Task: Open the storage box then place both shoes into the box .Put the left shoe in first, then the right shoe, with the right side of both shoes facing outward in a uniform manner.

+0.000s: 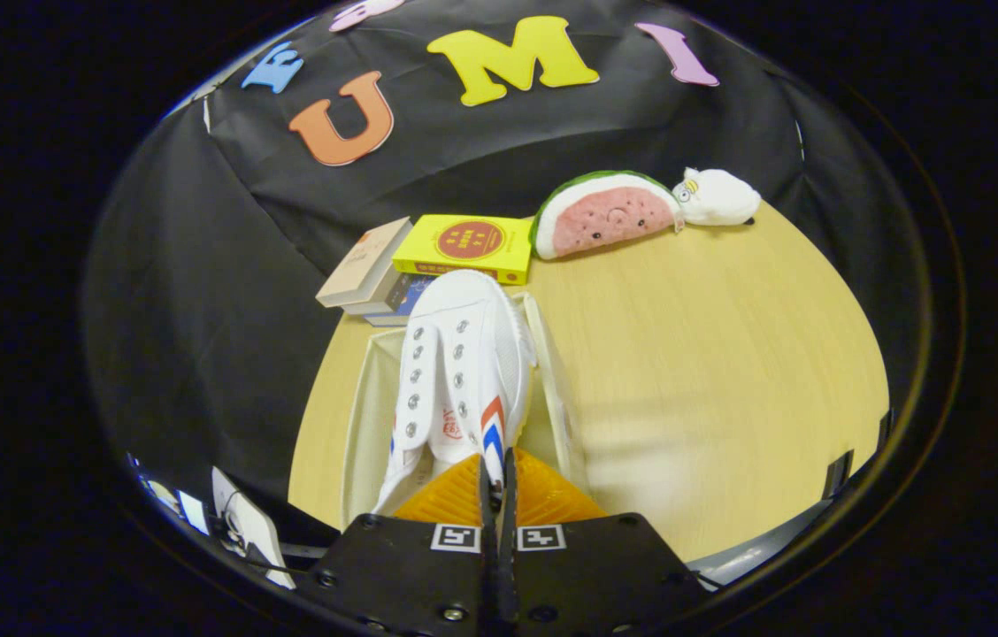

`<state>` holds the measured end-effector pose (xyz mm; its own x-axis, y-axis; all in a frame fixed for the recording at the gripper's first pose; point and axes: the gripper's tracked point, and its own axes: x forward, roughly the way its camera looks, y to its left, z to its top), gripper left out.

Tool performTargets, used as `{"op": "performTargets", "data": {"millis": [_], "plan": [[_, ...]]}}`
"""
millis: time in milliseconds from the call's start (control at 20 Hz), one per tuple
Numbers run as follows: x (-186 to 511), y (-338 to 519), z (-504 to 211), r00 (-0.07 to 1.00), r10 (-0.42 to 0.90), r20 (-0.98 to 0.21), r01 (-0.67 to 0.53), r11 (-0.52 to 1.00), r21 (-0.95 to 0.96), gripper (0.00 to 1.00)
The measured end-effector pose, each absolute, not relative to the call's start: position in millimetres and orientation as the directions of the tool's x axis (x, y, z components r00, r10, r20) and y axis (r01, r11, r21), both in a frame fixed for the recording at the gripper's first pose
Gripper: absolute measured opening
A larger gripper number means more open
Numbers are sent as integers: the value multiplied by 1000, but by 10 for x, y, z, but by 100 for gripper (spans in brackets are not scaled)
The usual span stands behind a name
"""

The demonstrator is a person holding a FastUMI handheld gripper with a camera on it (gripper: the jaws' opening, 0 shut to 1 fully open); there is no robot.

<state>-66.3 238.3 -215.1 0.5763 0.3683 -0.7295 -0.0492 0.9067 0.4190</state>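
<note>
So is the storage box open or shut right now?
Open: the storage box shows its bare inner walls, with the white shoe held over it by the gripper, fingers pinched on the heel.

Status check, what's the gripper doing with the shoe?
Gripper shut on white shoe. Shoe hangs over open storage box. Books beyond the box, not blocking.

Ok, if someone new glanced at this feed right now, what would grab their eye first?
Most likely the white shoe, held by its heel end between the nearly closed fingers of the gripper and hanging toe-forward over the open storage box. After that, the watermelon plush at the far edge of the wooden table, beside a yellow book lying on a stack of books.
</note>
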Motion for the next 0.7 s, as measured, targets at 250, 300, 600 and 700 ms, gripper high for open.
{"op": "performTargets", "data": {"millis": [250,300,600,700], "plan": [[-646,2367,-2322,587,284,-758,-32,944,329,0],[-628,2365,-2333,594,274,-756,-37,949,314,0],[-655,2401,-2375,590,274,-759,-23,946,324,0],[-666,2412,-2396,588,272,-761,-22,947,321,0]]}}
